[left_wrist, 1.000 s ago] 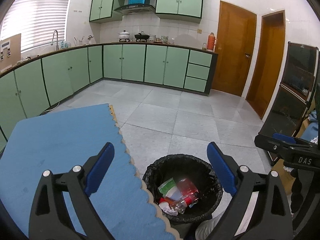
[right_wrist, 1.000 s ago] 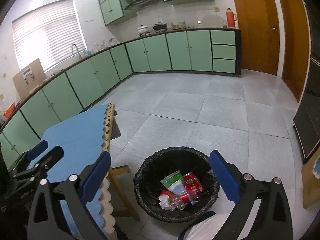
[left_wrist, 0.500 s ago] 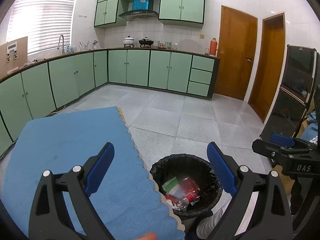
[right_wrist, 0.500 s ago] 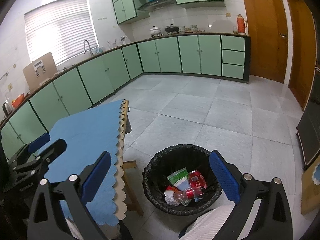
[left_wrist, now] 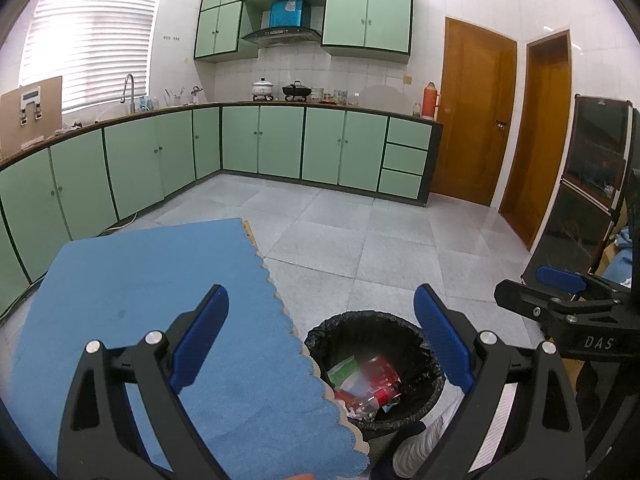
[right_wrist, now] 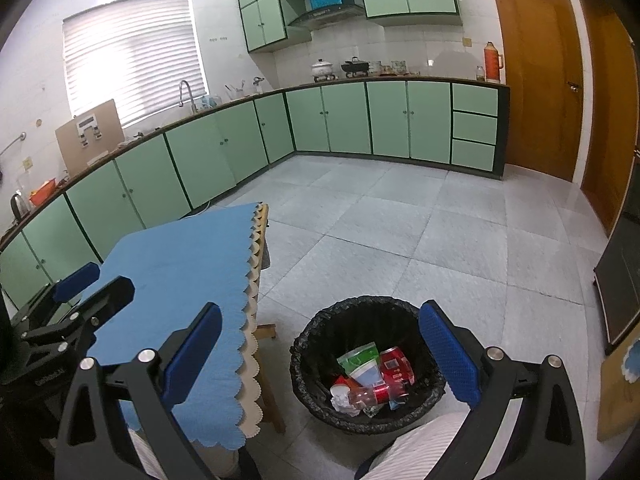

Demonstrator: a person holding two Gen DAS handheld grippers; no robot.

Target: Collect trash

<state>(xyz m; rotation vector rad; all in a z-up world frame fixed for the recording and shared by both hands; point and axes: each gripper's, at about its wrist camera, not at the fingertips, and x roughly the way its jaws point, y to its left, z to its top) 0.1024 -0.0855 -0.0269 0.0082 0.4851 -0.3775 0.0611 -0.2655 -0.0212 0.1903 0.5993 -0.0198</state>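
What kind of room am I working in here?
A home kitchen, most likely: green cabinets run under an L-shaped counter with a sink tap, and pots sit on a stove below a range hood.

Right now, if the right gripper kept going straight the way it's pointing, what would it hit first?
Probably the grey tiled floor beyond the black-lined trash bin. The open right gripper holds nothing, and the bin sits low between its fingers, likely under that line, though fisheye depth is uncertain.
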